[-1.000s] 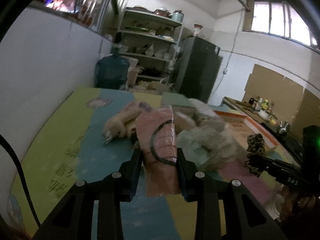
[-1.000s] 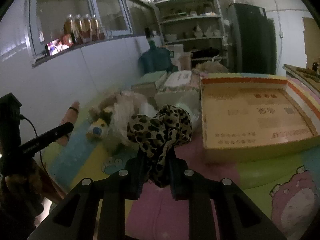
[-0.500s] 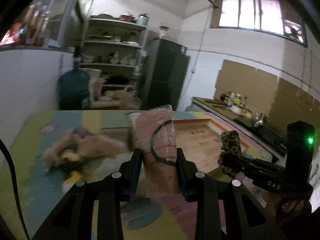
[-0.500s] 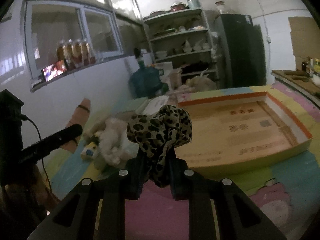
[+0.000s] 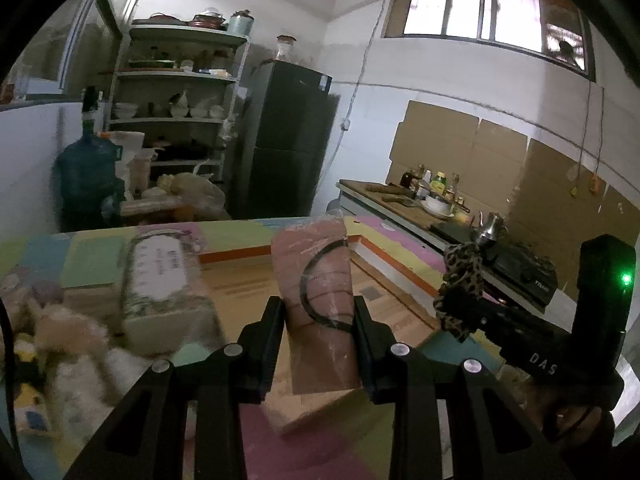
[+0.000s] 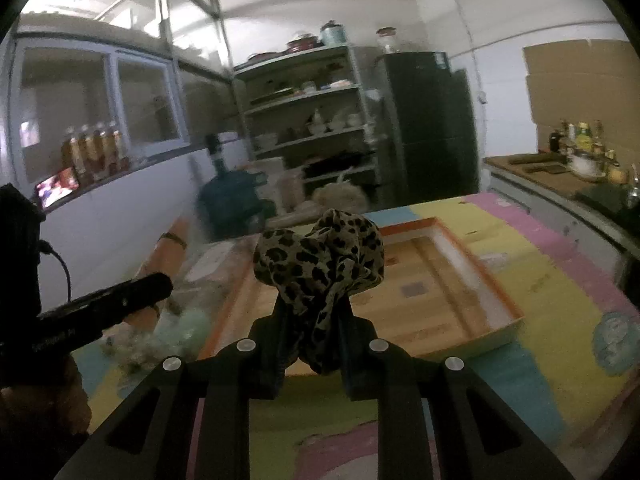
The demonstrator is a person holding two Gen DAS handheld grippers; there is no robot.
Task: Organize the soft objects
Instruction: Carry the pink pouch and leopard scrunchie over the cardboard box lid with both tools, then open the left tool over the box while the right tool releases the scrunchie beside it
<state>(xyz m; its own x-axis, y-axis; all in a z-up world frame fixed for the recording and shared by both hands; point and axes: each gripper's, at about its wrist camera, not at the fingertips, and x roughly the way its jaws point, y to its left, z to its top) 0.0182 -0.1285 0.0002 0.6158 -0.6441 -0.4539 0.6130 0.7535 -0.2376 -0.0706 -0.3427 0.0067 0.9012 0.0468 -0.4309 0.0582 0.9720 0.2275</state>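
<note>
My left gripper [image 5: 319, 312] is shut on a pink packet [image 5: 320, 296] wrapped in clear plastic, with a black hair band looped on its front. It hangs over the near edge of the shallow cardboard tray [image 5: 240, 292]. My right gripper [image 6: 312, 316] is shut on a leopard-print scrunchie [image 6: 320, 256], held above the near left part of the same tray [image 6: 452, 292]. From the left wrist the scrunchie [image 5: 460, 284] and the right gripper show at the right; from the right wrist the left gripper [image 6: 168, 280] and its pink packet [image 6: 168, 248] show at the left.
A pile of plush toys [image 5: 68, 344] and a plastic-wrapped white pack [image 5: 160, 284] lie left of the tray on the coloured foam mat [image 6: 560, 248]. A green fluffy item [image 6: 176, 332] lies near the tray's left edge. Shelves, a fridge and a water jug stand beyond.
Both grippers swung right, from over the soft-toy pile to over the cardboard tray, and rose a little. Each keeps hold of its item.
</note>
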